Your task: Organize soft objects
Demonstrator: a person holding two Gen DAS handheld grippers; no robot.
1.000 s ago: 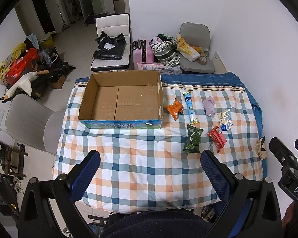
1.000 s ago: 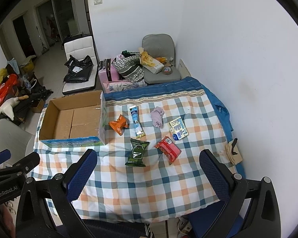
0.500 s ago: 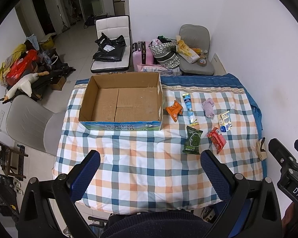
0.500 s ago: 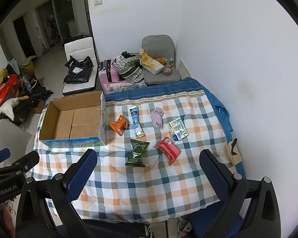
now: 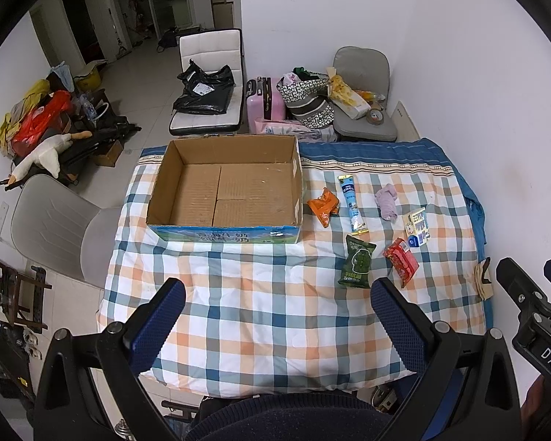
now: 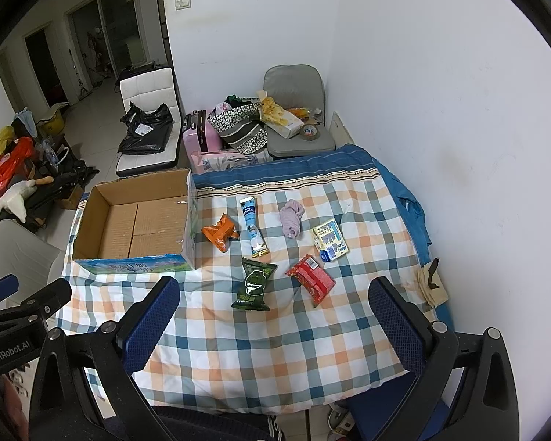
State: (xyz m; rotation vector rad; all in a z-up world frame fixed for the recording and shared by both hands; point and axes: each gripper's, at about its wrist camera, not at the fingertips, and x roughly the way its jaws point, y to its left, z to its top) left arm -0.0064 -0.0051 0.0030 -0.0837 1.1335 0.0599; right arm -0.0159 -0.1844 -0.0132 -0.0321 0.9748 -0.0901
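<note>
An empty open cardboard box (image 5: 235, 193) (image 6: 136, 224) stands on the left of a checked tablecloth (image 5: 275, 316). To its right lie an orange packet (image 5: 324, 206) (image 6: 220, 234), a blue-white tube (image 5: 352, 204) (image 6: 252, 226), a mauve sock (image 5: 386, 202) (image 6: 291, 217), a small printed carton (image 5: 416, 227) (image 6: 330, 239), a green packet (image 5: 357, 265) (image 6: 254, 283) and a red packet (image 5: 401, 261) (image 6: 311, 279). My left gripper (image 5: 275, 321) and right gripper (image 6: 273, 318) are open and empty, high above the table's near edge.
A wall runs along the table's right side. A tan tag (image 6: 431, 286) lies at the right edge. Chairs, a pink suitcase (image 5: 264, 104), bags and a stuffed goose (image 5: 44, 154) crowd the floor beyond and to the left.
Both grippers have drawn slightly up and back, so the table looks a little farther away. Nothing on the table has moved.
</note>
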